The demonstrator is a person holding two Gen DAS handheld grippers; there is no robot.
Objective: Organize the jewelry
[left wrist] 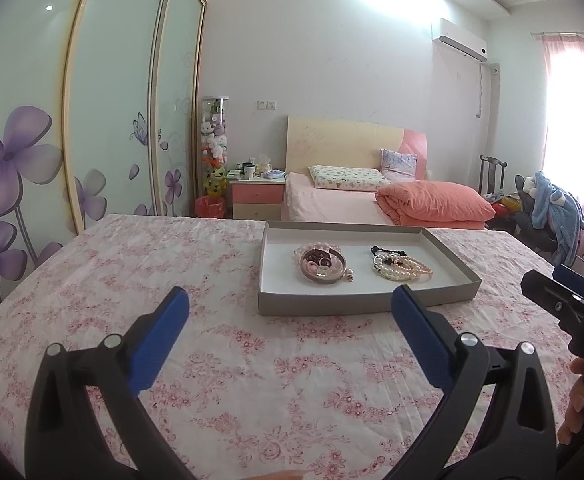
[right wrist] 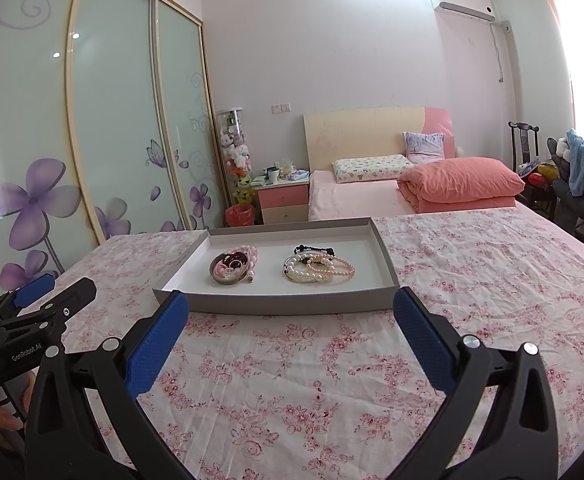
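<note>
Both grippers are hovering over the flowered cloth (right wrist: pixel 331 380), short of the tray (right wrist: pixel 276 302). Left gripper (left wrist: pixel 290 300) fingers are spreading wide w/ nothing between; right gripper (right wrist: pixel 290 300) the same. In the tray, a small dish (right wrist: pixel 230 270) of beads is sitting left, and bracelets (right wrist: pixel 317 268) (pearl + pink) are lying right, apart from the dish.

Bracelets (right wrist: pixel 318 269) heaped in grey tray (right wrist: pixel 276 304)

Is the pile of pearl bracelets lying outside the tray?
No, the bracelets lie inside the tray, to the right of the small dish.
</note>
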